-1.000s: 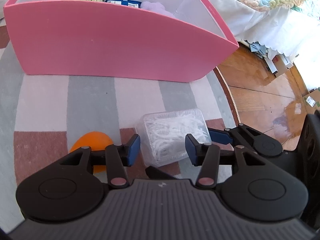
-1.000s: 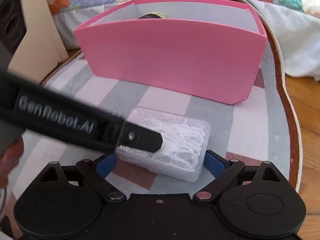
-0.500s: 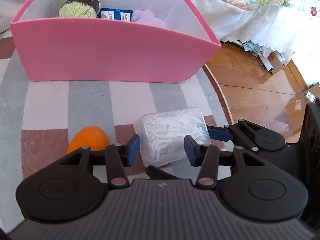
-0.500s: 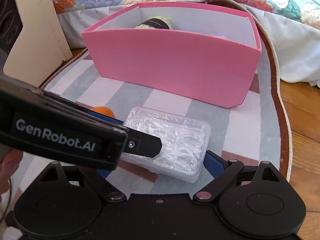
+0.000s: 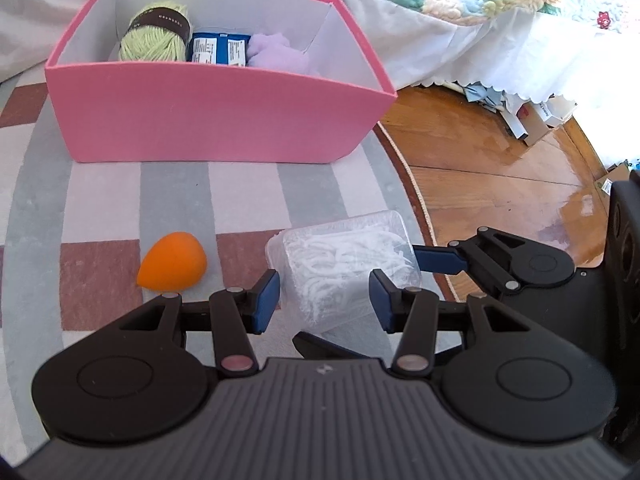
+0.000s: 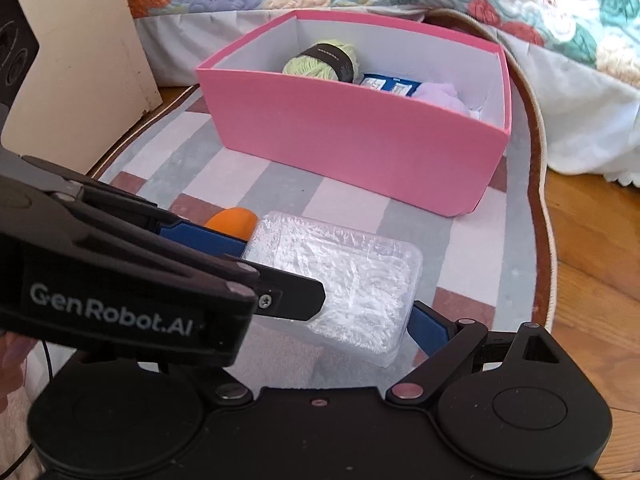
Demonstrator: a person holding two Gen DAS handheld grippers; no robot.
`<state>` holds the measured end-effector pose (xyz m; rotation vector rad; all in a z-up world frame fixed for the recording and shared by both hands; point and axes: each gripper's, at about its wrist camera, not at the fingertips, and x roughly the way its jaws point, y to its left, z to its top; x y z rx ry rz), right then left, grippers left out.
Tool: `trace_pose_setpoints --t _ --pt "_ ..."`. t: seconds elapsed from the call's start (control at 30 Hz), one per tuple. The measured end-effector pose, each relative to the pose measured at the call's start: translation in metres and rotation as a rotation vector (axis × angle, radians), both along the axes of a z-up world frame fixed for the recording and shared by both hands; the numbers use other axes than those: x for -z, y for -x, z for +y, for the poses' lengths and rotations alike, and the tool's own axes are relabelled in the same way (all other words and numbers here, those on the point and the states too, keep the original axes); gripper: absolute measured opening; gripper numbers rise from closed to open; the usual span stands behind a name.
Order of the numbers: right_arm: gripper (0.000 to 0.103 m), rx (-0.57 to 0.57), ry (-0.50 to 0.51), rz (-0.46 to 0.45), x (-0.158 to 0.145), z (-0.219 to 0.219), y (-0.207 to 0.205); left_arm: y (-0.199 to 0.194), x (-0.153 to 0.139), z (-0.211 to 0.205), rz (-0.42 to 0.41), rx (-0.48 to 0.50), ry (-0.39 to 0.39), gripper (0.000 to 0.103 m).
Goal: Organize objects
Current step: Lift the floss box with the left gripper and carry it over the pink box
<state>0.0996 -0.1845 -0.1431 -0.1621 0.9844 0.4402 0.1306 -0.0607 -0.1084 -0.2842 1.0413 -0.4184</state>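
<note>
Both sets of fingers pinch one clear tub (image 5: pixel 344 268) of white bits. The left fingers (image 5: pixel 326 300) press its long sides at the near end, and the right fingers (image 6: pixel 328 300) clamp across it from the other side, one pad (image 6: pixel 428 330) against its edge. The tub hangs above the rug (image 5: pixel 100 200), its long axis pointing ahead toward the pink box (image 5: pixel 224 120). An orange sponge (image 5: pixel 172 260) lies just left. Neither hand is clearly nearer the box.
</note>
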Motion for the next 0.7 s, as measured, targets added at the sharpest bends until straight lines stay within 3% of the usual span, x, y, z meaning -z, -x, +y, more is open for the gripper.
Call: trace_pose_setpoints --t 0.43,0.7 --pt "0.095 -0.039 -0.066 -0.029 -0.047 0.005 0.013 0.022 -0.046 0.021 -0.056 -0.049 0.02 0.047" --pt "0.095 -0.065 -0.088 -0.023 -0.06 0.007 0.015 0.028 -0.063 0.025 -0.06 -0.079 0.01 0.047"
